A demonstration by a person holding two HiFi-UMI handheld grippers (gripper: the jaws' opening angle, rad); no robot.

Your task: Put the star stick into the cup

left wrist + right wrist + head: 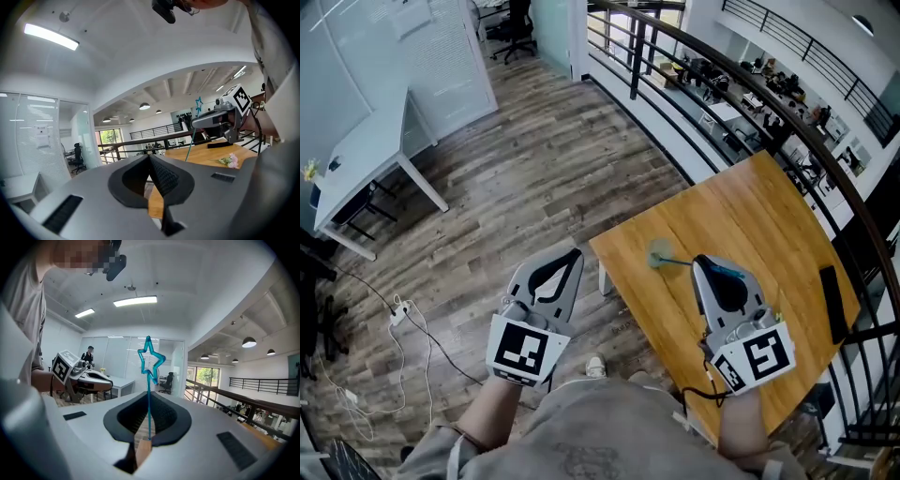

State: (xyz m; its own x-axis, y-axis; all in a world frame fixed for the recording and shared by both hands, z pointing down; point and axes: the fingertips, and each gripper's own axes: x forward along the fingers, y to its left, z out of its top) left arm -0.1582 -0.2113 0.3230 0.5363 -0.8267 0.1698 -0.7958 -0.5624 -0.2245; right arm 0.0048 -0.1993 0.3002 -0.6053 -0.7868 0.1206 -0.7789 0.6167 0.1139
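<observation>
Star stick (pixel 148 399) stands upright in the right tool (pixel 696 262), which is closed tight on the lower shaft, with the star at twelve o'clock. Left tool (pixel 577 253), at nine o'clock from it over the floor, is closed on nothing. I judge the stick light, thin, bendy and smooth, so it may swivel; the shaft is the best place to grip. Pale round thing (pixel 659 253) on the tabletop (pixel 750 216) may be the cup.

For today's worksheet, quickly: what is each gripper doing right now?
Left gripper: jaws closed, holding nothing.
Right gripper: jaws closed on the star stick.
</observation>
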